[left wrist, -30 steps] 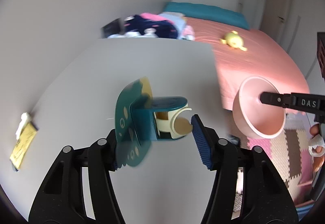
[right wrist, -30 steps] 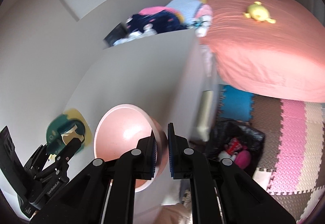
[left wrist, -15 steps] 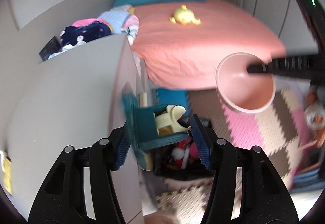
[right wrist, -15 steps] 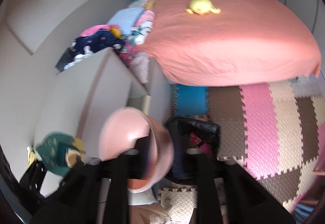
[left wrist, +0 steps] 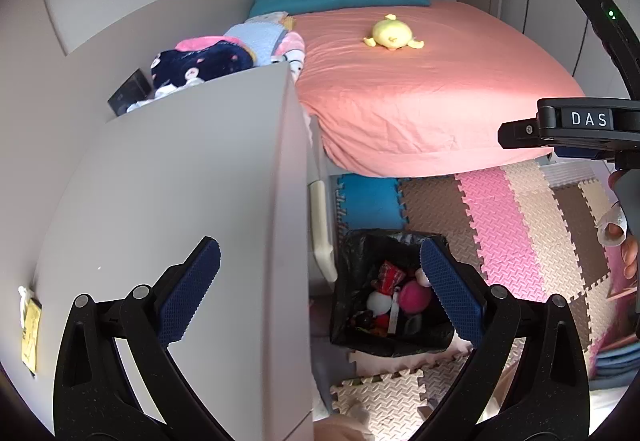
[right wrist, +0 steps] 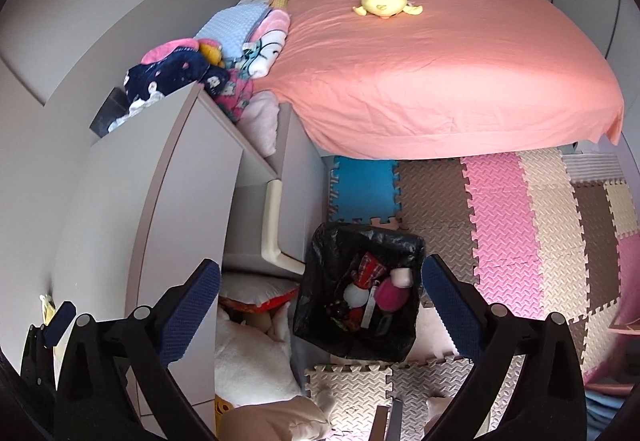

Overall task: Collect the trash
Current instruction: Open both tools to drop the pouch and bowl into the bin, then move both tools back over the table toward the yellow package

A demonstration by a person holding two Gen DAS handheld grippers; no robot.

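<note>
Left gripper and right gripper, marked "DAS", gape empty above the black-lined trash bin.

Left gripper stands with its jaws spread wide and nothing between the blue pads. Below it on the floor sits a bin lined with a black bag, holding red, white and pink items. The bin stands just beside the grey desk. A yellow note lies at the desk's left edge. The right gripper, marked DAS, enters at right. A yellow plush toy lies on the pink bed.
</note>
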